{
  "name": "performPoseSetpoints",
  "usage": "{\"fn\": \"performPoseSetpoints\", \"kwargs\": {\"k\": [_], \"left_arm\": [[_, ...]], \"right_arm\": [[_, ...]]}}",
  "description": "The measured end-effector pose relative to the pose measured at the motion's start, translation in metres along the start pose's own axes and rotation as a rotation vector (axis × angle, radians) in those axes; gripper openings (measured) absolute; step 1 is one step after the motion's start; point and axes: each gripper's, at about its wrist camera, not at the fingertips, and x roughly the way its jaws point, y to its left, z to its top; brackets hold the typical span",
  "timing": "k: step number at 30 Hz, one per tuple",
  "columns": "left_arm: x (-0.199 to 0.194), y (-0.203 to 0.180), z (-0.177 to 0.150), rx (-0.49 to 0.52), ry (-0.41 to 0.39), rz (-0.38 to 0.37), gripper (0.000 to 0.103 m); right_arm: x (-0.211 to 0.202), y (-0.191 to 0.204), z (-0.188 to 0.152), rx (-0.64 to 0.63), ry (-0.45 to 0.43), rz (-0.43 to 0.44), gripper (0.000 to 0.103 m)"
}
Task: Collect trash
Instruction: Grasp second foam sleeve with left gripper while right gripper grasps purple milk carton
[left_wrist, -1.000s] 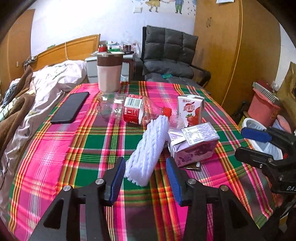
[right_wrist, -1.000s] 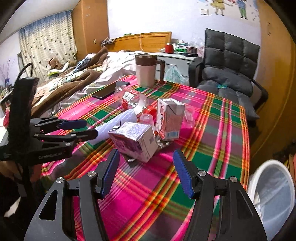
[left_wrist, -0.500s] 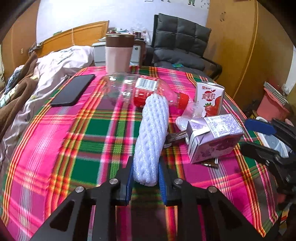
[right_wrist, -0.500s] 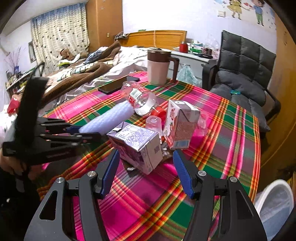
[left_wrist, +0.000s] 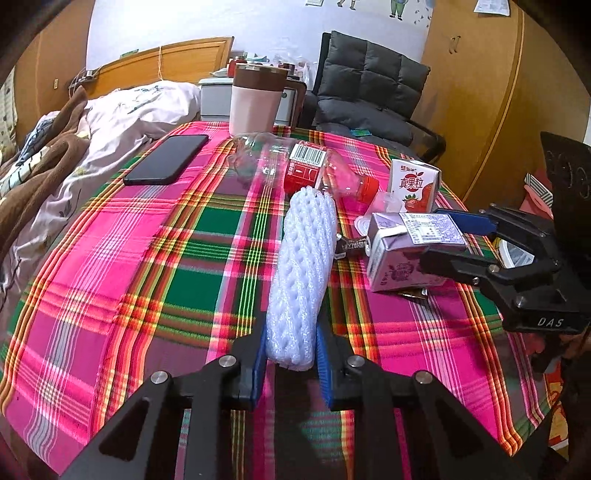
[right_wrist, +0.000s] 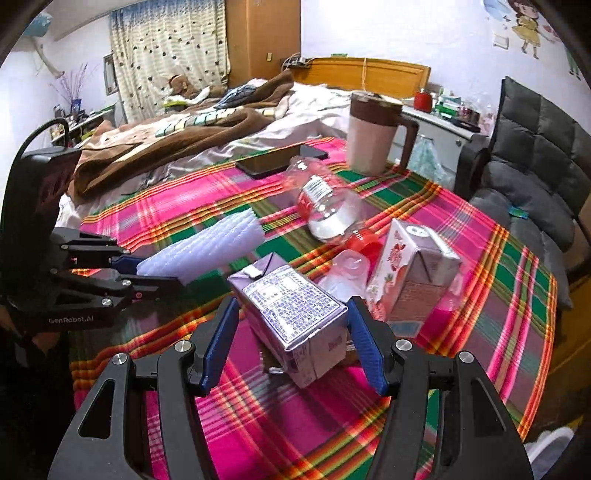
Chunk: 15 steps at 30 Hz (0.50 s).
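My left gripper (left_wrist: 290, 350) is shut on the near end of a white foam net sleeve (left_wrist: 304, 266), which lies along the plaid tablecloth (left_wrist: 129, 258); it also shows in the right wrist view (right_wrist: 207, 251). My right gripper (right_wrist: 293, 347) is open, its jaws on either side of a purple drink carton (right_wrist: 291, 314) that lies on its side, not touching it. The carton also shows in the left wrist view (left_wrist: 410, 254). Beside it stand a strawberry milk carton (right_wrist: 410, 280), a crushed clear bottle with a red label (right_wrist: 325, 206) and a clear plastic cup (right_wrist: 347, 269).
A pink and brown jug (right_wrist: 373, 133) and a black phone (left_wrist: 168, 158) lie at the far side. A bed (right_wrist: 207, 129) is on the left, a grey chair (right_wrist: 535, 155) on the right. A white bin rim (right_wrist: 550, 450) shows low right.
My left gripper closed on the foam sleeve's near end. My right gripper moved forward so its open jaws now flank the purple carton.
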Motion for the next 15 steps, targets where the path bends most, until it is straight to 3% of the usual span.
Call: {"fn": "performPoseSetpoints", "kwargs": {"k": [3,4,5,15], "left_arm": [[-0.004,0.000,-0.003,-0.007,0.000,0.001,0.024],[-0.005,0.000,-0.004,-0.008,0.000,0.003,0.024],[-0.006,0.000,-0.006,-0.009,-0.001,0.004,0.024],[-0.025,-0.014,-0.018,-0.020,-0.018,-0.010,0.024]], "right_arm": [[-0.003,0.002,-0.003,0.033,0.003,0.010,0.060],[-0.005,0.004,-0.004,0.045,0.001,0.007,0.047],[-0.006,0.005,-0.005,0.055,0.000,0.005,0.045],[-0.037,0.023,-0.022,0.205,-0.046,-0.120,0.044]]}}
